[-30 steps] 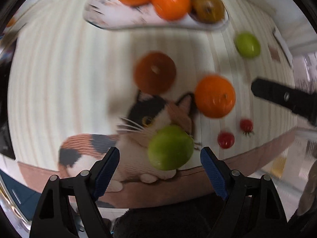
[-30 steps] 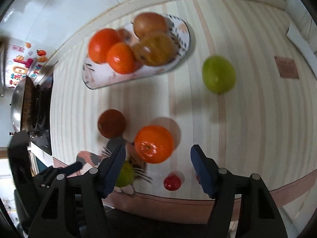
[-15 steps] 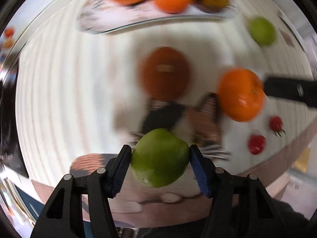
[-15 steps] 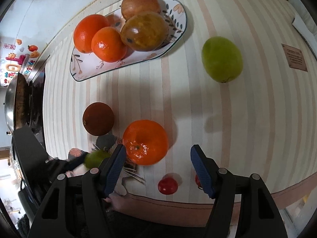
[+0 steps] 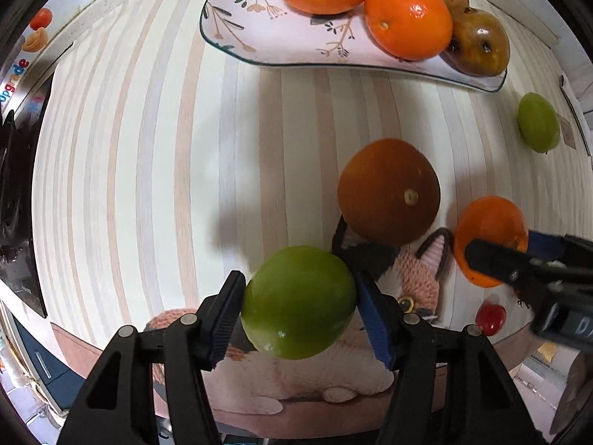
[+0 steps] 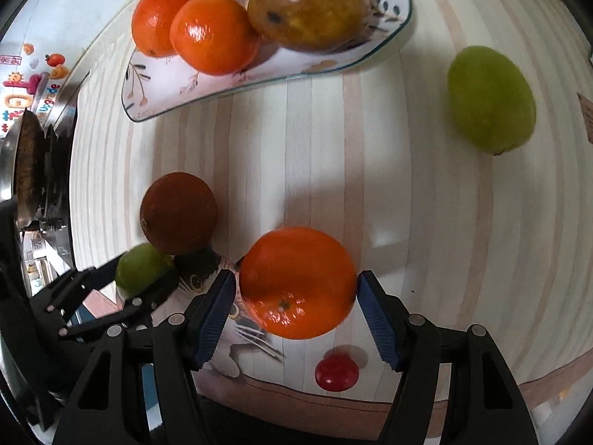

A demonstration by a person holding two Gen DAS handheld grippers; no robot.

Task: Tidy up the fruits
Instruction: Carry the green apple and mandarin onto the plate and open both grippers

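A: So, how far along are we?

B: Partway, I'd judge. The plate (image 5: 237,33) near the far edge of the desk (image 5: 148,148) already carries two oranges (image 5: 407,18) and two brownish apples (image 5: 478,42), with bare room left at one end.

A: And the tongs?

B: The left tongs (image 5: 300,304) are clamped on a green apple (image 5: 298,302), both pads pressed against its sides. I can't tell whether it is lifted clear of the cat mat (image 5: 418,278) at the near edge. The right tongs (image 6: 296,293) straddle a loose orange (image 6: 298,282). The left pad looks to be touching the peel, while the right pad sits just beside it, so I can't say whether they are actually gripping it or only closing in.

A: What is left out?

B: A dark orange (image 6: 179,213) sits just beyond the mat, near both tongs. A second green fruit (image 6: 491,98) lies well apart, toward the right edge. A cherry tomato (image 6: 336,372) rests at the near edge beneath the right tongs, and the left view shows what may be another beside it, mostly hidden.

A: So most of the work remains?

B: About half, I reckon. Four fruits are plated, two are at the tongs, and at least three are untouched. The plate may get crowded, so the round ones could roll.
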